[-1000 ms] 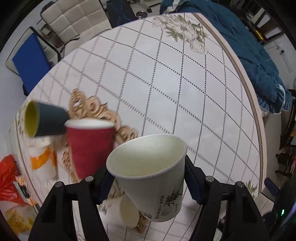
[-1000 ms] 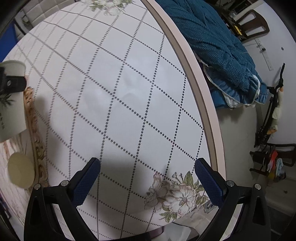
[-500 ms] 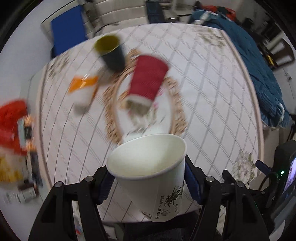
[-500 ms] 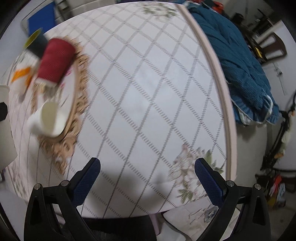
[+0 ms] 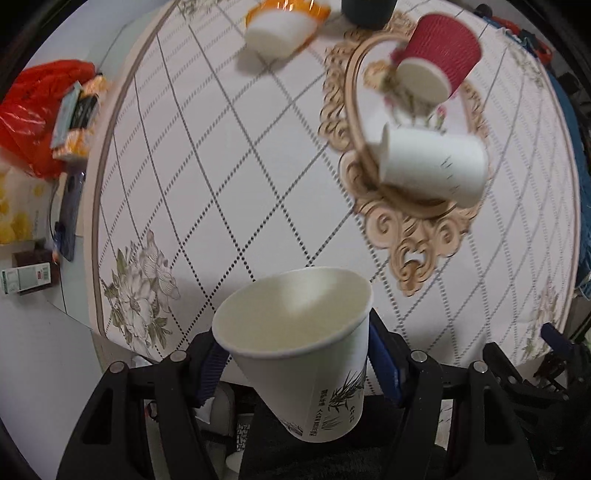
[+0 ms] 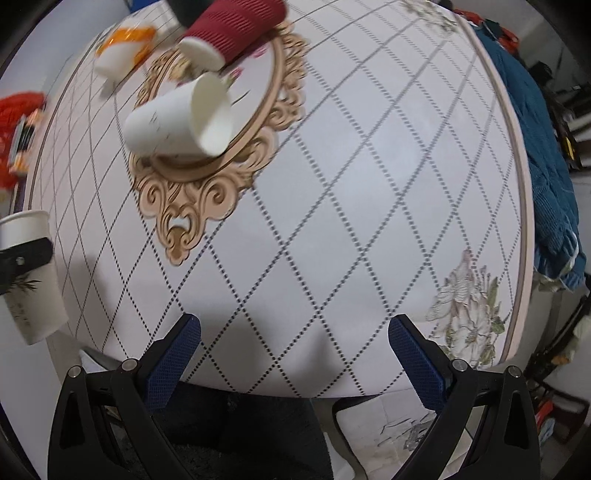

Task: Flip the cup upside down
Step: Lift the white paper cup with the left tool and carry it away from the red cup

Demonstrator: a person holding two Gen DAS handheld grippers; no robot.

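Observation:
My left gripper [image 5: 295,365] is shut on a white paper cup with a plant print [image 5: 306,362], held above the near edge of the round table, its open mouth facing the camera. The same cup [image 6: 31,280] shows at the left edge of the right wrist view, clamped in a black finger. My right gripper [image 6: 293,343] is open and empty above the table's near edge.
On the patterned round table [image 5: 229,177] a plain white cup [image 5: 432,166] and a red ribbed cup [image 5: 439,55] stand on the gold ornament, with an orange-and-white cup [image 5: 282,26] and a dark cup behind. A red bag [image 5: 33,107] lies left. Blue bedding [image 6: 543,155] lies right.
Both grippers have pulled back and up from the table, and the views have turned. The held cup stays clamped in the left gripper. The other cups now appear farther away.

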